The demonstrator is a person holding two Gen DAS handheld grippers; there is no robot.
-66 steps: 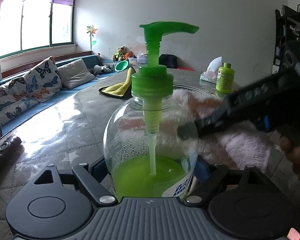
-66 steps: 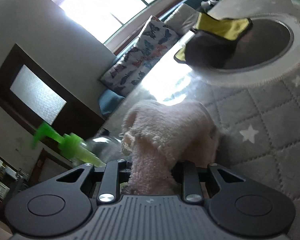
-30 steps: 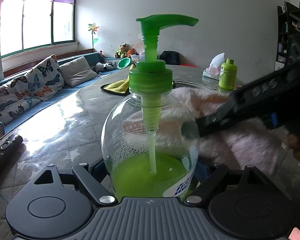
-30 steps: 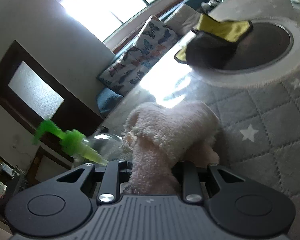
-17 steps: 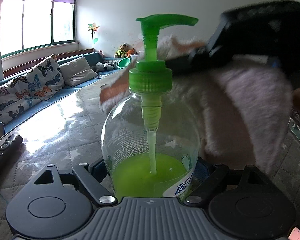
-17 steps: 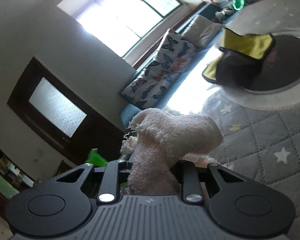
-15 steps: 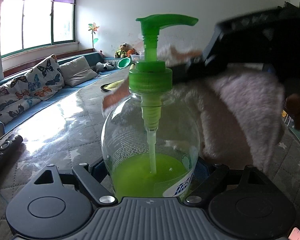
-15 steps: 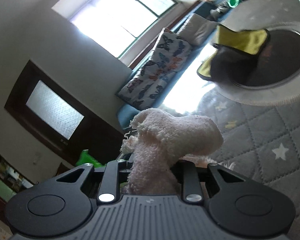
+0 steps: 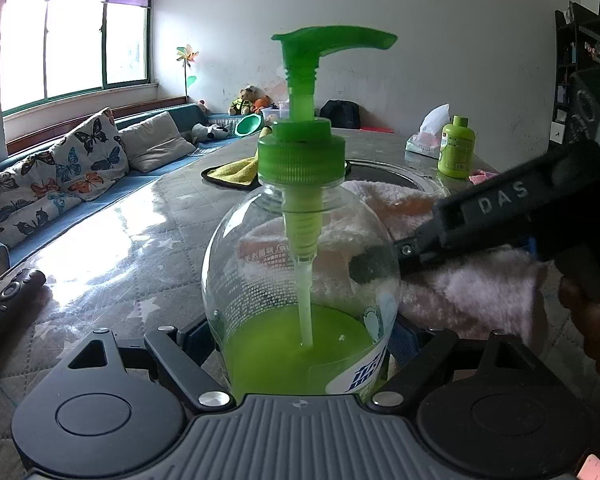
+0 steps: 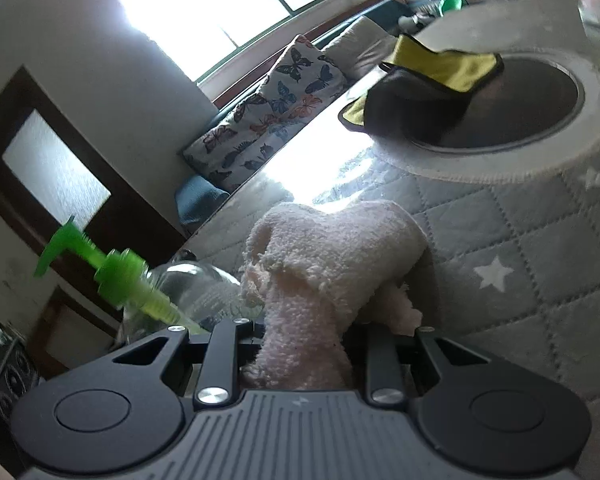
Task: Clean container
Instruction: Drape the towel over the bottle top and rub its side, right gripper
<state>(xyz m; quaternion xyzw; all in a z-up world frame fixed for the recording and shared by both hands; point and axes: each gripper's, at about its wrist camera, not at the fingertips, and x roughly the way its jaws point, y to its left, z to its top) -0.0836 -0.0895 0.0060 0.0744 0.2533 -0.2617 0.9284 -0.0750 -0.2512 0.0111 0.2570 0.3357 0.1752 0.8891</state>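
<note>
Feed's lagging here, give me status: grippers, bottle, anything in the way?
Left gripper shut on soap bottle, upright. Right gripper shut on pink towel, against bottle's far side. Nothing in the way.

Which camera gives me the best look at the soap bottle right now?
The left wrist view: the soap bottle fills the centre, upright, showing its green pump, clear body and green liquid, clamped in the left hand-held gripper. The right wrist view shows only its tilted pump and part of its clear shoulder at lower left, beside the pink towel.

Upright clear pump bottle (image 9: 300,280) — pink towel (image 10: 324,280) against it.
</note>
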